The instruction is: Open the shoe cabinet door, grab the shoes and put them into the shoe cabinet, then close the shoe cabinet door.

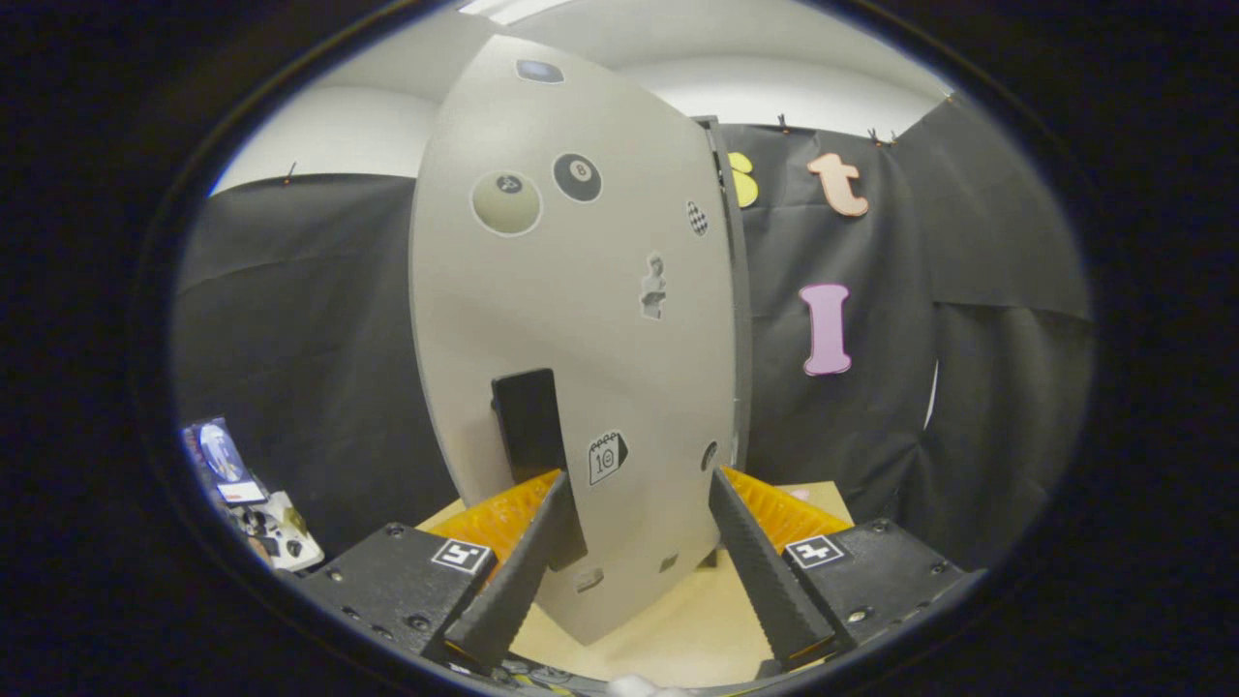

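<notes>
The tool [639, 484] is facing a pale grey shoe cabinet door [571, 319], its two fingers [528, 566] standing spread wide apart and gripping nothing. The door's lower part is sitting in the gap between them, and a black handle [532, 436] on the door is lying just beside the left fingertip; whether the two are touching is impossible to tell. The door is showing its outer face, which is carrying several stickers, among them a black eight-ball sticker [577, 177] and a pale round sticker [506, 202] high up, plus a small tag-shaped sticker [607, 456] near the handle. The dark edge of the cabinet [738, 290] is running along the door's right side. Beneath the door and the fingers, a light wooden tabletop [678, 629] is spreading out. Beyond the cabinet, black cloth [300, 339] is hanging as the booth's wall, while a cluster of small equipment [247, 499] is sitting off beyond the left finger.
</notes>
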